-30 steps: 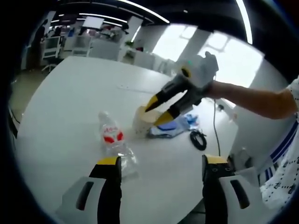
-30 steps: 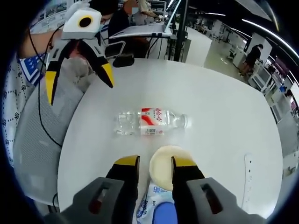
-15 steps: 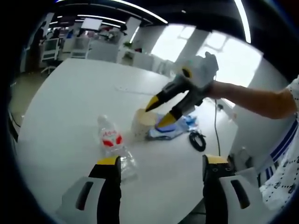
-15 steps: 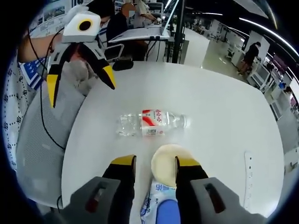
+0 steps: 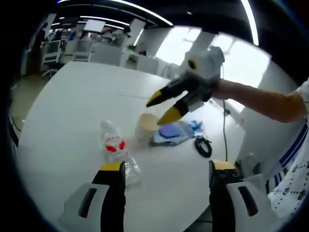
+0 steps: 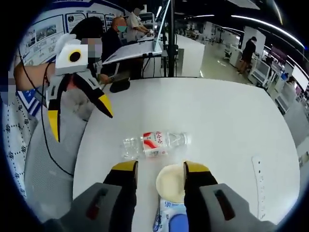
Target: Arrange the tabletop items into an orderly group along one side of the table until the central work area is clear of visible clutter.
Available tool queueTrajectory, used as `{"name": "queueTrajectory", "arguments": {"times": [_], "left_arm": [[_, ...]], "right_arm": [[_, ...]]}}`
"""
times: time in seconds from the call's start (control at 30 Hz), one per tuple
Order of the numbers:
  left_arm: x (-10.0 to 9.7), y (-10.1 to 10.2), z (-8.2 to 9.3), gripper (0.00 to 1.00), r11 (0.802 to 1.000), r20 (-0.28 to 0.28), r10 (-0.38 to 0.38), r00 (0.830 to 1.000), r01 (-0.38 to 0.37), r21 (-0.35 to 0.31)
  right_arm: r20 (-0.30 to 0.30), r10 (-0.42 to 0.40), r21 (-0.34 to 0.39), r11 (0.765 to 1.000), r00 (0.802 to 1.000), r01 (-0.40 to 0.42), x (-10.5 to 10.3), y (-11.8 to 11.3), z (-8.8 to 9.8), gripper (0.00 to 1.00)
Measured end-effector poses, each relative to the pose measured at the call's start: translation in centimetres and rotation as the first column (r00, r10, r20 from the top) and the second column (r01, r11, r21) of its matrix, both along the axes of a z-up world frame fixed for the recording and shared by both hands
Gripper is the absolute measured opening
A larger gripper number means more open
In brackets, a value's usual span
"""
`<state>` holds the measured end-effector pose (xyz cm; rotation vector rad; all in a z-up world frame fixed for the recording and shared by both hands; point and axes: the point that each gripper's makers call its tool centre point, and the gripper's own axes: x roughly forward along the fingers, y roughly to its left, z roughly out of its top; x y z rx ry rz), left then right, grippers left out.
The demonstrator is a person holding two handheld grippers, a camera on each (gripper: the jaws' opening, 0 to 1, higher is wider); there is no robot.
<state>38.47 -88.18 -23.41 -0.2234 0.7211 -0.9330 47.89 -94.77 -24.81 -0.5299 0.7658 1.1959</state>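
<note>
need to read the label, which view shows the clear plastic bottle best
The right gripper view: the clear plastic water bottle with a red and white label lies side-on, unobstructed, label facing up. In the left gripper view the bottle is foreshortened, its base partly behind the left tool's jaw.

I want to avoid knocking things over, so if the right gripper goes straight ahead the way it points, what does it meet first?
Probably the paper cup, seen between the right gripper fingers; the lying water bottle is beyond it. Depth is unclear.
</note>
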Motion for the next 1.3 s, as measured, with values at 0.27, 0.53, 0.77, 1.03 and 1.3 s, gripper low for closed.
{"name": "queueTrajectory", "arguments": {"times": [0.27, 0.53, 0.77, 1.03, 1.3], "left_arm": [[0.0, 0.3, 0.0, 0.66, 1.000, 0.003, 0.008, 1.000, -0.008, 0.001], [-0.2, 0.7, -0.1, 0.66, 1.000, -0.001, 0.015, 1.000, -0.015, -0.003], [-0.2, 1.1, -0.3, 0.66, 1.000, -0.005, 0.017, 1.000, -0.017, -0.009], [0.0, 1.7, -0.2, 0.66, 1.000, -0.005, 0.022, 1.000, -0.022, -0.017], [0.0, 2.3, -0.5, 0.66, 1.000, -0.011, 0.020, 1.000, -0.020, -0.022]], "right_arm": [[0.000, -0.031, 0.003, 1.000, 1.000, 0.031, 0.9, 1.2, 0.3, 0.36], [-0.032, -0.117, 0.022, 0.993, 0.993, 0.118, 2.2, 2.3, 0.2, 0.36], [-0.095, -0.200, 0.035, 0.978, 0.975, 0.204, 3.4, 3.8, 0.0, 0.37], [-0.106, -0.262, 0.017, 0.964, 0.959, 0.266, 4.5, 4.9, -0.4, 0.36], [-0.158, -0.395, 0.006, 0.916, 0.905, 0.401, 6.3, 5.4, -1.4, 0.33]]}}
